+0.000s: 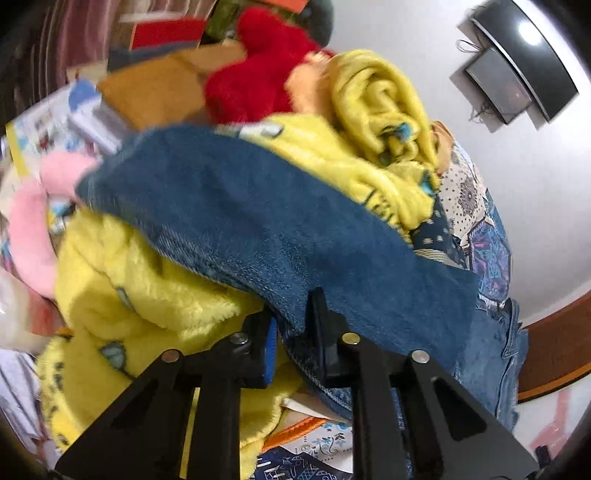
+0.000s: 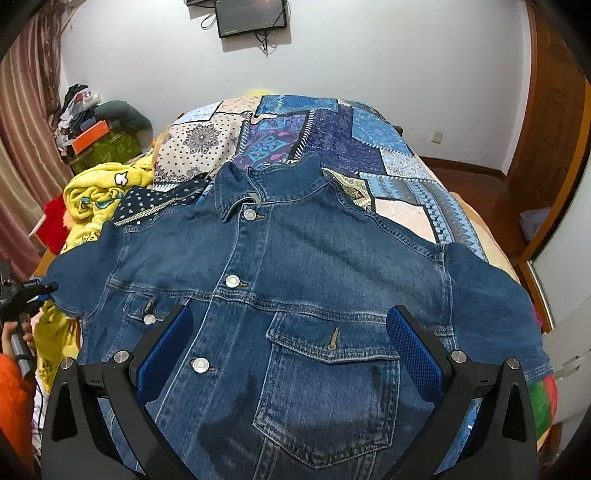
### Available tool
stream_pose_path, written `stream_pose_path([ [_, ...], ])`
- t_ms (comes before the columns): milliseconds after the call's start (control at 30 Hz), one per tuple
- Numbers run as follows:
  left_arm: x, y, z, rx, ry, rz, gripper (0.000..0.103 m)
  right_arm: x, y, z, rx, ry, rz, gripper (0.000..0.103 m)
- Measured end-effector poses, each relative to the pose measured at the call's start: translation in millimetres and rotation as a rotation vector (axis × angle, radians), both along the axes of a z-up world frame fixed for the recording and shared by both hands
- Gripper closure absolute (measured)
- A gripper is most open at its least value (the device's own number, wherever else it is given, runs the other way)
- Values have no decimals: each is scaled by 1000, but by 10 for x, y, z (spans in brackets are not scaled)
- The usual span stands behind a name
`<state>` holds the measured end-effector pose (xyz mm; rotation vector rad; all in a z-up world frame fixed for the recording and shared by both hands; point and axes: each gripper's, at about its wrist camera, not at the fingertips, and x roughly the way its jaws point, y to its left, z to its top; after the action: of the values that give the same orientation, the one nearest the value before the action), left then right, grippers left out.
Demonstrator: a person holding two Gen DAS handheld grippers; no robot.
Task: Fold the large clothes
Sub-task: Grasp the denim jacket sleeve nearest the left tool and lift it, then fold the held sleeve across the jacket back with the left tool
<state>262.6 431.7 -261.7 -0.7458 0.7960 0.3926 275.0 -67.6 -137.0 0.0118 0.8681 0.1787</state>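
A blue denim jacket (image 2: 295,295) lies front up on the patchwork bedspread (image 2: 332,133), collar toward the far wall, buttons closed. My right gripper (image 2: 290,339) is open and hovers over the jacket's chest, its blue pads either side of the chest pocket. My left gripper (image 1: 295,332) is shut on the edge of the jacket's sleeve (image 1: 258,221), at the jacket's left side. It also shows at the left edge of the right wrist view (image 2: 33,291).
A yellow fleece garment (image 1: 140,302) is heaped beside the jacket at the bed's left (image 2: 96,199). Red (image 1: 251,81) and pink (image 1: 33,229) plush items and boxes lie beyond. A wall screen (image 2: 251,16) hangs ahead. Wooden door frame (image 2: 554,147) at right.
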Motion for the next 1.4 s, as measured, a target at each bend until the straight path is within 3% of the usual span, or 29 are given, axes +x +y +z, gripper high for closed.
stream_pose_path([
  [133, 49, -239, 489, 152, -30, -37, 90, -16, -82, -9, 23, 28, -15, 0],
  [333, 253, -809, 1240, 315, -126, -137, 91, -100, -203, 31, 41, 34, -27, 0],
  [433, 419, -1218, 1521, 372, -179, -216, 92, -160, -270, 69, 39, 22, -31, 0],
  [567, 598, -1859, 1679, 397, -223, -356, 92, -216, -409, 97, 44, 15, -39, 0],
  [733, 787, -2605, 1489, 396, -207, -501, 92, -313, -641, 93, 85, 8, -72, 0],
  [1000, 976, -3595, 645, 320, -8, -701, 92, -410, -989, -13, 89, 38, -128, 0],
  [1200, 855, -3907, 183, 275, 125, -744, 92, -499, -1123, -74, 92, 55, -128, 0],
  [1400, 689, -3758, 282, 216, 121, -753, 85, -525, -1142, -90, 92, 63, -118, 0],
])
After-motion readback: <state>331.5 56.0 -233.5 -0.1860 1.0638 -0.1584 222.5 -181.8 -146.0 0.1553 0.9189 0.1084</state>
